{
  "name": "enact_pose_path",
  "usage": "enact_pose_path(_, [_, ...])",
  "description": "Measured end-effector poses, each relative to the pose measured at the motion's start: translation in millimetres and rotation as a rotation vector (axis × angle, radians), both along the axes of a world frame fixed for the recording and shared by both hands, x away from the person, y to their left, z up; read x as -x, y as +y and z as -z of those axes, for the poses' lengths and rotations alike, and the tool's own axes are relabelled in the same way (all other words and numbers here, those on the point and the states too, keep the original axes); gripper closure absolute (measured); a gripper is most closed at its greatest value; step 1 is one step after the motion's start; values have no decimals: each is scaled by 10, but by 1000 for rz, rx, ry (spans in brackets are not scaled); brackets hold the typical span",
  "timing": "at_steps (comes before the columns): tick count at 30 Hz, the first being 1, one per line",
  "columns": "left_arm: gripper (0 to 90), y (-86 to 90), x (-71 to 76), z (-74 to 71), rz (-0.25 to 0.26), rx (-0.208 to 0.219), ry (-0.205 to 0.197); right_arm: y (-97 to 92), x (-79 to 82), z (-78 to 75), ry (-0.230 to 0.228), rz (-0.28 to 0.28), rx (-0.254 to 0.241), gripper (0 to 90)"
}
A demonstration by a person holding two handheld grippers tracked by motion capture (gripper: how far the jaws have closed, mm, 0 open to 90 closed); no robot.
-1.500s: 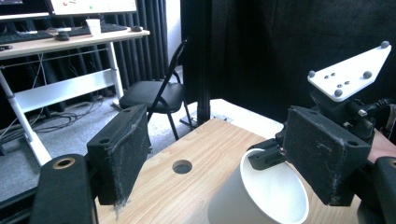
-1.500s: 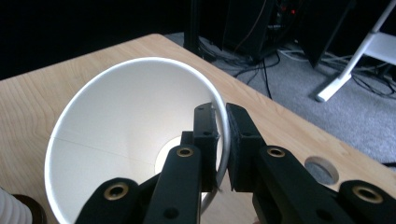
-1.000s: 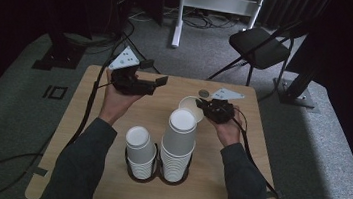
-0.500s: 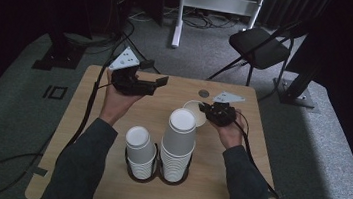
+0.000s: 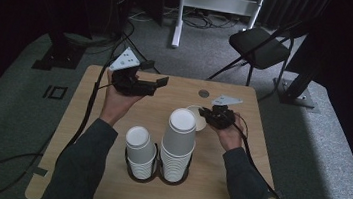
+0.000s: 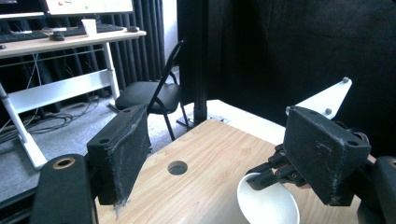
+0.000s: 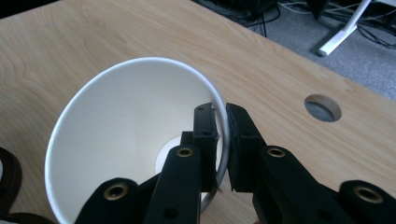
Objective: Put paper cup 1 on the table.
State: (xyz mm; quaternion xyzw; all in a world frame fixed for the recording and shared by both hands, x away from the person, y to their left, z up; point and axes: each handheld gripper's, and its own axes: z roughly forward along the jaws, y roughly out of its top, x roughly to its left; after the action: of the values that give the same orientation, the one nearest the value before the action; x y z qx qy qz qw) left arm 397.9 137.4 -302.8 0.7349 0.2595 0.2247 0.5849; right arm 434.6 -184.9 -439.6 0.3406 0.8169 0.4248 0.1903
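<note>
White paper forms the cup (image 7: 130,140) pinched by the right gripper (image 7: 222,140): in the right gripper view one black jaw sits inside the rim and the other outside, pressed together on the thin wall, with the cup's open mouth tipped toward the camera. From the high view this gripper (image 5: 215,116) sits right of centre, held in the person's right hand (image 5: 228,134), and the cup (image 5: 197,117) peeks out just behind the taller stack. The left gripper view catches the same cup (image 6: 267,204) at the lower right, its rim gripped by dark jaws.

Jaws of the left gripper (image 5: 158,83) stand apart with nothing between them; in its own view the two padded fingers (image 6: 122,151) frame bare tabletop. It is raised in the left hand (image 5: 120,100) at the upper left of the table.

Near the bottom centre of the high view, two stacks of upside-down white paper cups stand in a dark two-ring holder (image 5: 156,170): a short stack (image 5: 139,148) on the left and a taller stack (image 5: 178,142) touching it on the right.

Light wood-grain laminate covers the table (image 5: 255,189), which has a round cable hole (image 5: 204,93) near its far edge. Grey carpet surrounds it; a black folding chair (image 5: 259,43) stands at the upper right, a white desk frame (image 5: 215,3) at the top, and black curtains hang behind.
</note>
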Motion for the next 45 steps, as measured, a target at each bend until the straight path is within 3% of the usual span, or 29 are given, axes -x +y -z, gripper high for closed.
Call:
enact_pose_path(8, [226, -9, -5, 7, 3, 1, 2, 23, -30, 61, 41, -10, 28, 836])
enact_pose_path(17, [226, -7, -7, 8, 3, 3, 2, 62, -89, 111, 79, 1, 19, 837])
enact_pose_path(39, [226, -3, -1, 13, 2, 0, 4, 24, -159, 79, 64, 48, 28, 741])
enact_pose_path(45, [226, 3, -3, 27, 2, 1, 7, 11, -128, 44, 47, 42, 29, 679])
